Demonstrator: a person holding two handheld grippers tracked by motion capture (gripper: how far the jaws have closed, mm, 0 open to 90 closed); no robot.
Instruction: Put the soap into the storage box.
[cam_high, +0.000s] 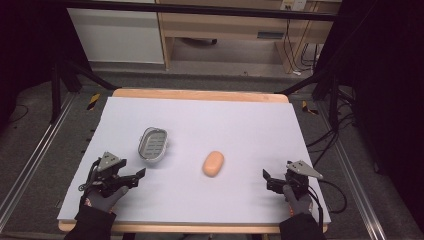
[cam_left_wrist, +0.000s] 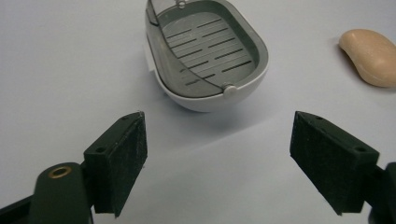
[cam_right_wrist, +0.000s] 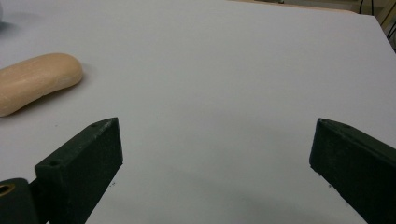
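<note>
While both gloved hands rest low at the near edge of the table (cam_high: 200, 95), each holds its tool just above the pale sheet covering the top. The left gripper (cam_high: 134, 179) sits near the near-left corner, angled toward the middle of the surface, its jaws spread wide with nothing between them. The right gripper (cam_high: 266, 179) sits near the near-right corner, pointing leftward along the near edge, its jaws likewise wide apart and empty.

From above, the soap dish (cam_high: 152, 144) lies left of centre, just beyond the left gripper, and the soap bar (cam_high: 213, 163) lies near the middle of the surface, well apart from the dish and between the two tools. That view also shows the grey three-cornered plates on the grippers and the cables trailing off them.

Looking along the left gripper (cam_left_wrist: 217, 161), its own view gives the dish (cam_left_wrist: 205, 51) in detail: an oval white shell with a grey slotted insert and a translucent lid tipped open on small pivots. The bar (cam_left_wrist: 371, 56) appears at the upper right edge there. The right gripper (cam_right_wrist: 215, 170) view shows the bar (cam_right_wrist: 37, 81) at far left, beyond its jaws, and bare sheet ahead.

The bar is peach-coloured, smooth, rounded and oblong, lying flat on the sheet.
</note>
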